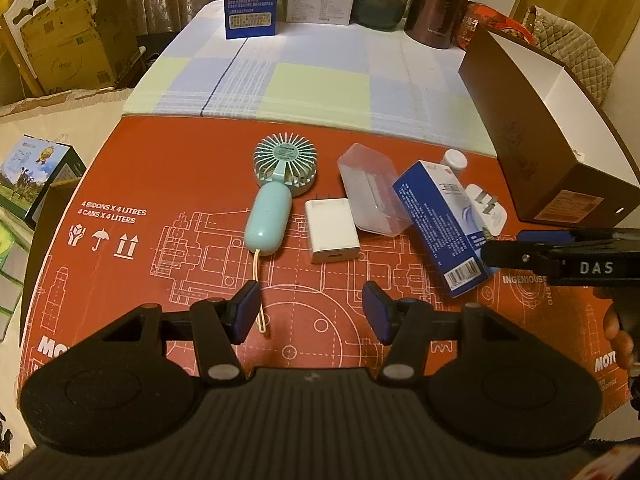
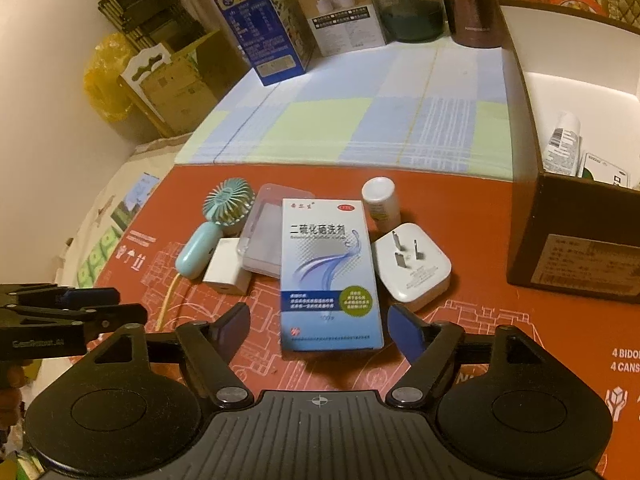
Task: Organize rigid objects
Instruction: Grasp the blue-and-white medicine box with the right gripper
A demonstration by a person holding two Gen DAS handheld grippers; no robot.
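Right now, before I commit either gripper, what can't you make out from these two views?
- Brown box contents: right wrist view, its near wall and the frame edge hide most.
- White bottle: left wrist view, the blue medicine box covers its body.
- Blue medicine box's small print: blurred in both views.

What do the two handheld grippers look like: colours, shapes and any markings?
Both are matte black. The left gripper and right gripper each have two angular fingers with blue pads, silver pivot screws and round side housings beside a ribbed centre. White letters "DAS" mark the right one's side.
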